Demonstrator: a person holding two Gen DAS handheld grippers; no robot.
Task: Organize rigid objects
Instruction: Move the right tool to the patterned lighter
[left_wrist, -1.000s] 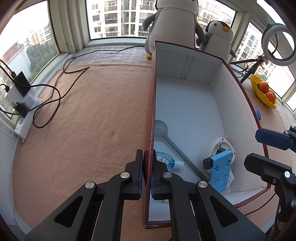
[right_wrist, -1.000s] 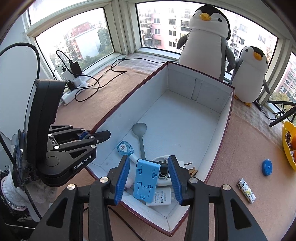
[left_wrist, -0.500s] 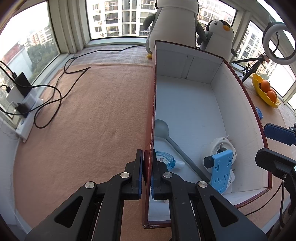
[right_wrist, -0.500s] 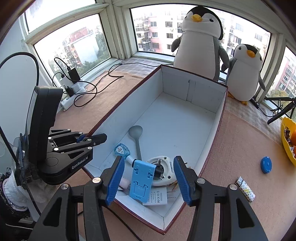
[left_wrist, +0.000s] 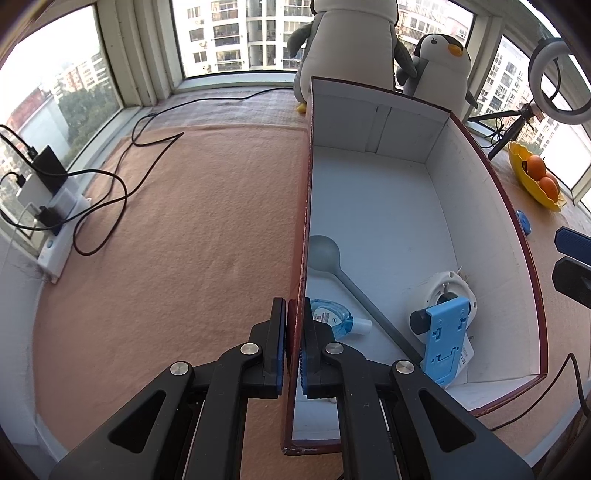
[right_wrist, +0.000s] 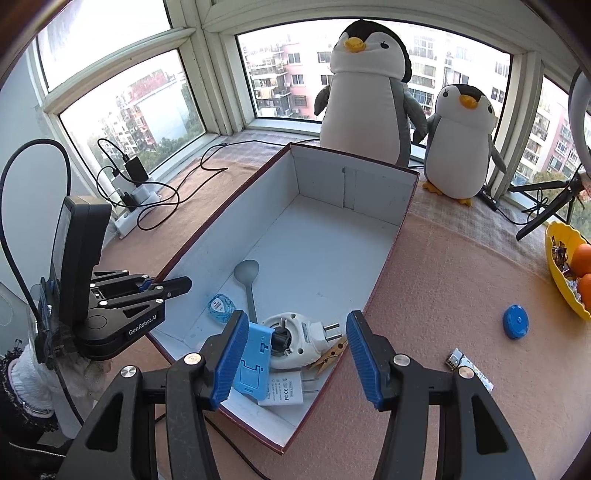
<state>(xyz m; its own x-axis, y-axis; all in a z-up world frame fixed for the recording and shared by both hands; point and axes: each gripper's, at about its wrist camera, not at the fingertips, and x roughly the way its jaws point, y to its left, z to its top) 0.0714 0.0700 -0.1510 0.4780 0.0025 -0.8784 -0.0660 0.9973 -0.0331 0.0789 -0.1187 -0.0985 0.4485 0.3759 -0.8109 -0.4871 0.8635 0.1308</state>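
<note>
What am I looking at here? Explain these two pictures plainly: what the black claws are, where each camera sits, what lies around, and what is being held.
No robot: a person holds a two-finger gripper in each hand, and each carries a fisheye camera looking along its fingers. The left gripper is shut on the near wall of the box. The right gripper hangs open and empty over the box's near end. Inside the box lie a grey spoon, a blue phone stand, a white round adapter and a clothespin. On the carpet outside lie a blue cap and a wrapped candy.
</note>
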